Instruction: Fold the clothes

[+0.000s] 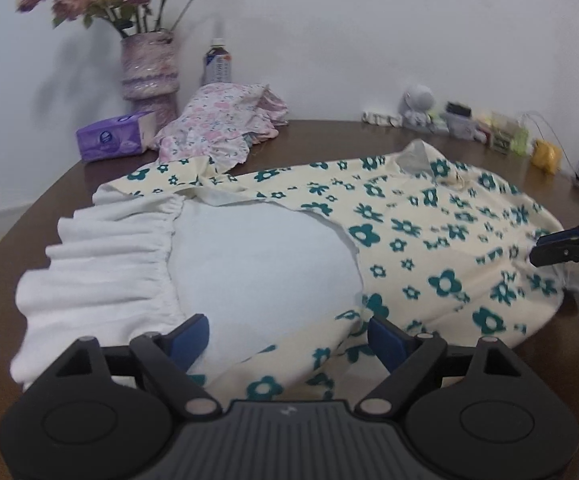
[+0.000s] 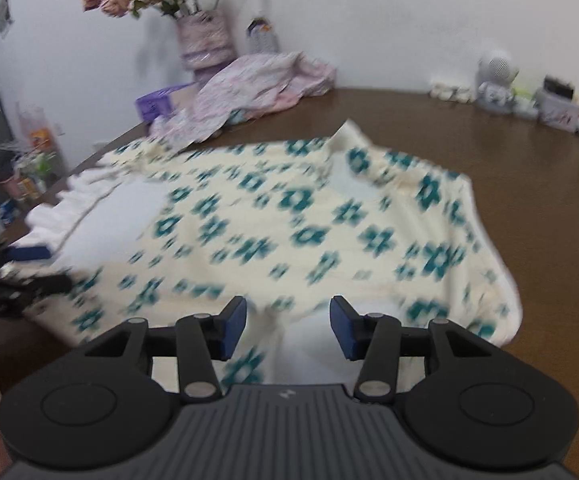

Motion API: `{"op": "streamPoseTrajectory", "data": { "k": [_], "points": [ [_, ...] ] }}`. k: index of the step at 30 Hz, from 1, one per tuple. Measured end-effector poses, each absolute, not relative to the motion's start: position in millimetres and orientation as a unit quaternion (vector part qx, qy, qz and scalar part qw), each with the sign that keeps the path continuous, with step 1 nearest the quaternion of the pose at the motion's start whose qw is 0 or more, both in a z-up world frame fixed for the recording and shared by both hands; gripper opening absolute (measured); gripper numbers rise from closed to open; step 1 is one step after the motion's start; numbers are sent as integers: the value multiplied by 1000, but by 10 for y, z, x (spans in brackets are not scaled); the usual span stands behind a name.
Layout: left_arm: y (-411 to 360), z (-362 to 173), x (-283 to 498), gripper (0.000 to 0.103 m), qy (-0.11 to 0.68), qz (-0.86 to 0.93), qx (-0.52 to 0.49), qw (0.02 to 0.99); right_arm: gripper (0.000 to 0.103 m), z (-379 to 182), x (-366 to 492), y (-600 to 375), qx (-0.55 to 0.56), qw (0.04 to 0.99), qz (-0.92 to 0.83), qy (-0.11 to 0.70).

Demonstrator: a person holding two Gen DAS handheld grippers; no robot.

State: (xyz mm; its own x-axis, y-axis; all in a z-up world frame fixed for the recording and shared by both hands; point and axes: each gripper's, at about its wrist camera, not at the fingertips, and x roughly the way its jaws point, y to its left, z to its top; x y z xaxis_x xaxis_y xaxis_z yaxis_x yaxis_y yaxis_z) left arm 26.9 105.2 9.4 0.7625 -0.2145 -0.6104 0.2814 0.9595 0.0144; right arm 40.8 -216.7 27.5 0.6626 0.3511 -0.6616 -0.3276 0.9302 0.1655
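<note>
Hovering over flowered garment [image 1: 441,232], both grippers' jaws apart, labels unreadable

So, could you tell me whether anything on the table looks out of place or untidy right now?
Yes: a pink floral garment lies crumpled in a heap by the vase, its edge overlapping the green-flowered garment spread on the table. That one's near flap is turned over, showing its white lining.

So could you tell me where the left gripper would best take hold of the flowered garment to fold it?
Probably the near hem of the flowered garment, where printed cloth lies between the open fingers of the left gripper. Come in low from the near table edge: the garment lies flat, so only an edge gives the fingers something to pinch. The white ruffle looks bulkier.
</note>
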Motion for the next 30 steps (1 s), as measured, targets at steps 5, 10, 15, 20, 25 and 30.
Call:
{"op": "streamPoseTrajectory", "data": {
  "k": [5, 10, 15, 20, 25, 30],
  "points": [
    [1145, 145, 243, 85, 322, -162, 82, 929, 48, 189, 288, -2118, 11, 903, 199, 381],
    [1112, 168, 293, 56, 340, -208, 108, 911, 26, 178, 273, -1964, -29, 896, 217, 387],
    [1073, 199, 322, 10, 360, -259, 130, 887, 2, 216, 194, -1939, -54, 886, 230, 400],
    [1084, 241, 361, 7, 377, -298, 141, 865, 2, 367, 145, -2094, -15, 879, 250, 406],
    [1175, 291, 413, 9, 393, -313, 134, 854, 3, 332, 210, -2161, 1, 865, 257, 431],
    [1188, 274, 407, 37, 388, -313, 133, 857, 18, 275, 225, -2168, 1, 871, 247, 425]
  ]
}}
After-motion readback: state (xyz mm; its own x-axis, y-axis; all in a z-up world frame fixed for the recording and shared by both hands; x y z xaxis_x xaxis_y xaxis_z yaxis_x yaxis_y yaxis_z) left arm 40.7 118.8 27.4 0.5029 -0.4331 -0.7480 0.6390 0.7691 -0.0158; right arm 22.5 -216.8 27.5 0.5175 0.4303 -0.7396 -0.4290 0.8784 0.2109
